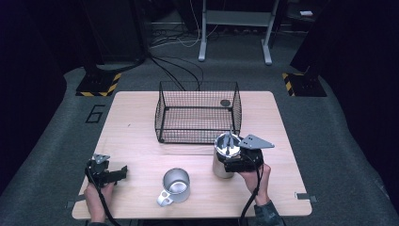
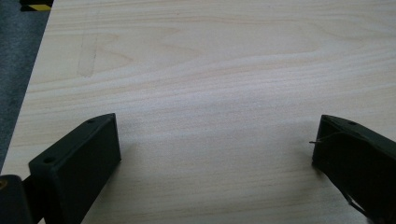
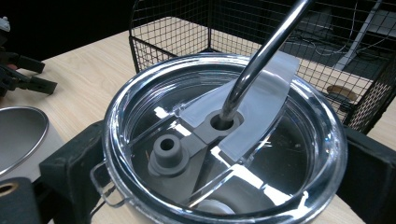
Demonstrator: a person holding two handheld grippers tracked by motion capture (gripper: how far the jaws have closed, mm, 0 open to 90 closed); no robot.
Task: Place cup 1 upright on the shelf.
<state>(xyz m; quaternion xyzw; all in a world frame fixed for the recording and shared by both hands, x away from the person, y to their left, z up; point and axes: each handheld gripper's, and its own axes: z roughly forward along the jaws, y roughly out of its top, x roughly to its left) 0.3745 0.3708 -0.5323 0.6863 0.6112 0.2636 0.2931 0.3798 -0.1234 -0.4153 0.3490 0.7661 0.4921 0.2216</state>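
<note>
A steel tumbler point(image 1: 220, 165) with a clear lid point(image 3: 224, 140) and a metal straw point(image 3: 261, 56) stands upright near the wire basket's front right corner. My right gripper point(image 1: 234, 159) is shut on it, one black jaw pressed to each side of the lid's rim. An open steel mug point(image 1: 176, 185) with a handle sits at the table's front middle, and its rim point(image 3: 18, 135) shows to the left of the tumbler. My left gripper point(image 1: 121, 172) rests low at the front left; its jaws point(image 2: 217, 149) stand wide open over bare wood.
A black wire basket point(image 1: 197, 113) stands at the back middle of the wooden table point(image 1: 136, 136), with a small dark round object point(image 1: 225, 102) in its far right corner. Cables and a metal stand lie on the floor beyond the table.
</note>
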